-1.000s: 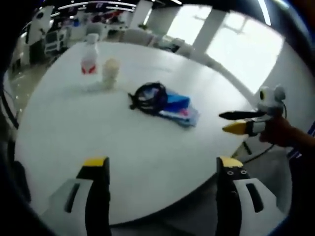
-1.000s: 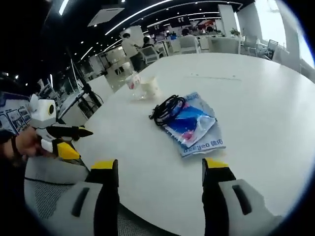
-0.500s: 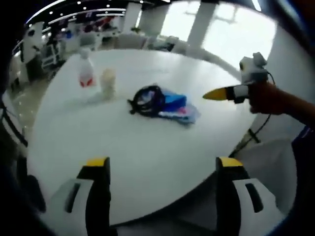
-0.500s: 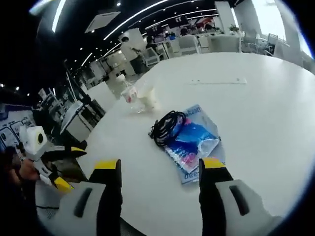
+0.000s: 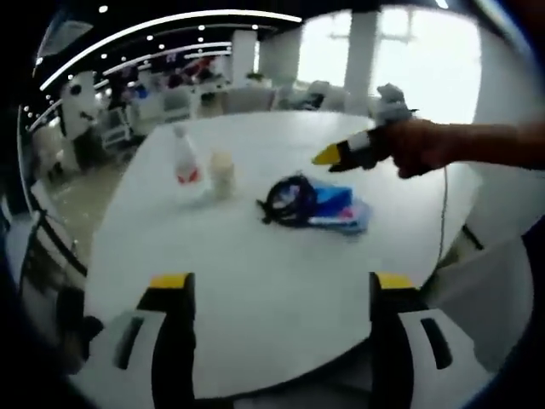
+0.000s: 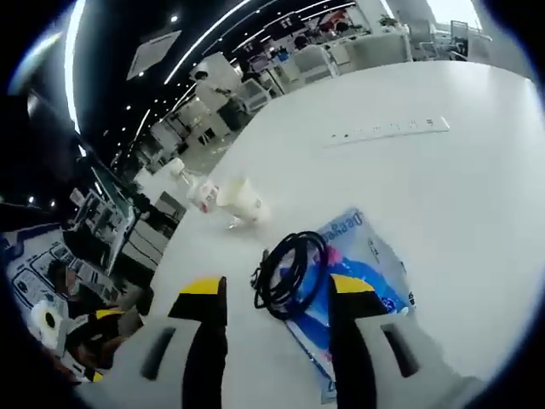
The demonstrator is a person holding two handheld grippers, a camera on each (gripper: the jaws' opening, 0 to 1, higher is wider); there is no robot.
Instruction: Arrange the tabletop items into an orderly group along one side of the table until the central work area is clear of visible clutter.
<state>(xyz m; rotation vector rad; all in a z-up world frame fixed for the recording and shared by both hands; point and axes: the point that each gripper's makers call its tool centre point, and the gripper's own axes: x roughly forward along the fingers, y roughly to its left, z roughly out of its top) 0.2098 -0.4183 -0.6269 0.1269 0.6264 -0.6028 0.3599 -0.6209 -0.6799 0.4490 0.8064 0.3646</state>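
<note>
The right tongs (image 6: 277, 294) hang over the coiled black cable (image 6: 288, 274), which lies on one end of the blue packet (image 6: 353, 285) out in the middle of the white surface (image 6: 443, 196). Their jaws stand apart, one each side of the coil, holding nothing. In the left gripper view the same right tongs (image 5: 328, 156) are above and beyond the packet (image 5: 336, 209), with a hand (image 5: 426, 145) behind them; whether they touch anything there, I cannot tell. The left tongs (image 5: 277, 290) wait low at the near edge, jaws wide and empty, well apart from everything.

The step in hand looks like a grab at the cable. To do it well, drop straight down, close across several loops together, not one strand, and lift clear of the packet so it isn't dragged along.

In the right gripper view the coil is an oval whose long axis runs away from the tongs, tipped a little right. The packet's long axis slants from near right to far left, its printed end farthest away.

Farther off, the small bottle (image 6: 194, 189) and pale cup (image 6: 243, 203) sit just beside each other, leaning right in this tilted view. A long white strip (image 6: 387, 129) lies well beyond.
</note>
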